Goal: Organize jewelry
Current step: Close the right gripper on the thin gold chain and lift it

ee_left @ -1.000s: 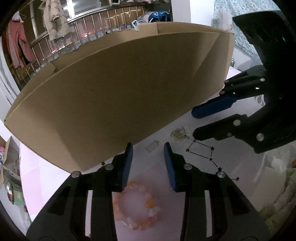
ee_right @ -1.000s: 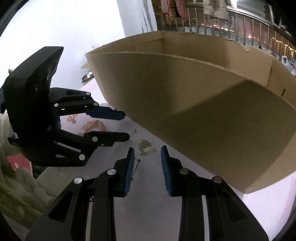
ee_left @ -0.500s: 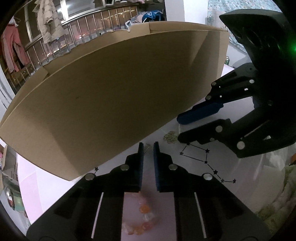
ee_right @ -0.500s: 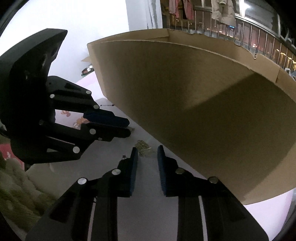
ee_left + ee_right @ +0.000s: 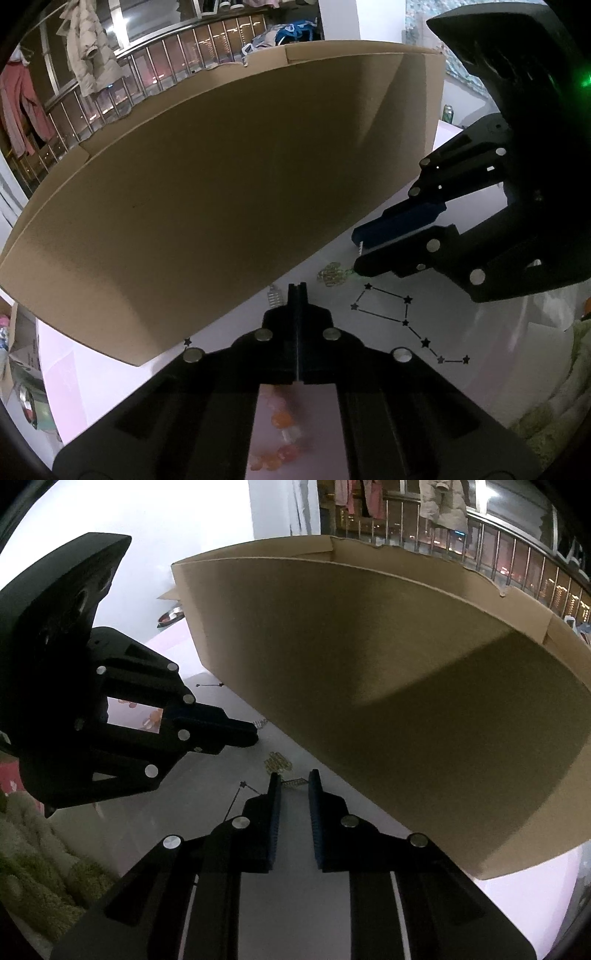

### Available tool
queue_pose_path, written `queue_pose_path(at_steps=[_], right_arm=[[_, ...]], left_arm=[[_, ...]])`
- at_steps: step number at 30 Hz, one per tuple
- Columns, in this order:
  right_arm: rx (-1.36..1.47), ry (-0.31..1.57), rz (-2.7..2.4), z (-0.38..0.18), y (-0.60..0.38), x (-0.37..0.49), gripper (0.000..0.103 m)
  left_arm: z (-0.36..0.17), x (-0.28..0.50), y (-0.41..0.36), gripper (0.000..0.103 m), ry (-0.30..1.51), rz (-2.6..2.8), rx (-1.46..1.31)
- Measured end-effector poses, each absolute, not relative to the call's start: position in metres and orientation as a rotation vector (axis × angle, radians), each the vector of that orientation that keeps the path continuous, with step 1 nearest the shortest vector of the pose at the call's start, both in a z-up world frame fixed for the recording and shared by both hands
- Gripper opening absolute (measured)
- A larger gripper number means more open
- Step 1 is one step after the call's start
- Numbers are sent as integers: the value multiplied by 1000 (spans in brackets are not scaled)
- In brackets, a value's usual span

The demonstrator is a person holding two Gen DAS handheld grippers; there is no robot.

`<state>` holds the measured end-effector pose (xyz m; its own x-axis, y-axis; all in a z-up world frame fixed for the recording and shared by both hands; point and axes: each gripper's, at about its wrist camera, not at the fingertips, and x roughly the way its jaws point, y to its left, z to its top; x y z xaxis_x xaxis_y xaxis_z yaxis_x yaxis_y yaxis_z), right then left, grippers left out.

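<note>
- The left tongs [image 5: 297, 286] are being kept fully clenched, pads touching, with nothing seen between them; they have just been closing.
- The right tongs [image 5: 293, 775] are being held with a narrow gap; their jaws have just been closing too. A small silvery clip [image 5: 294, 782] is lying on the desk [image 5: 303, 893] at the gap's far end, but whether it is being touched cannot be told.
- A gold-coloured jewelry pile [image 5: 332, 274] is lying on the desk just ahead of both tongs, close to the foot of the big box [image 5: 229, 192].
- A second small clip [image 5: 275, 296] is lying just left of the left tips.
- A bead bracelet [image 5: 280, 439] in orange and pale beads is lying under the left tongs' frame, near the camera.
- The gold pile is judged to be light, loose and prone to tangling; it is best being pinched at a dense clump, not at a stray link.
- The clips are judged thin and flat against the desk, so slipping is likely; an edge-on pinch across the narrow side is being favoured.
- The bracelet is judged floppy with hard, smooth beads; it is best being taken across a single bead.
</note>
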<state>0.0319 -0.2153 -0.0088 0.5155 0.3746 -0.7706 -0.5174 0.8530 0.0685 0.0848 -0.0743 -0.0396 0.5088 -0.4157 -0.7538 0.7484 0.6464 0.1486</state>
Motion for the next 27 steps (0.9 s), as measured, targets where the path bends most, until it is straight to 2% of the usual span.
queue_pose_path(at_steps=[11,12,13,15,23,27], right_arm=[[-155,899,502,-7,-219,27,15],[-153,900,500,-6,-217,29,15],[-151,900,497,-7,-216,28,15],[-145,902,493,-7,-215,27,15],[-127,903,493,-10,-217,26,15],[-115,903,496,-12,-223,23,15]], left_arm=[[-35,82,-65,0,772,-722,456],[-34,81,-64,5,763,-715,455],[-33,82,-65,14,757,-708,452],[-32,83,-65,22,747,-695,446],[-37,98,-73,22,779,-654,418],[-38,97,-72,18,783,-650,391]])
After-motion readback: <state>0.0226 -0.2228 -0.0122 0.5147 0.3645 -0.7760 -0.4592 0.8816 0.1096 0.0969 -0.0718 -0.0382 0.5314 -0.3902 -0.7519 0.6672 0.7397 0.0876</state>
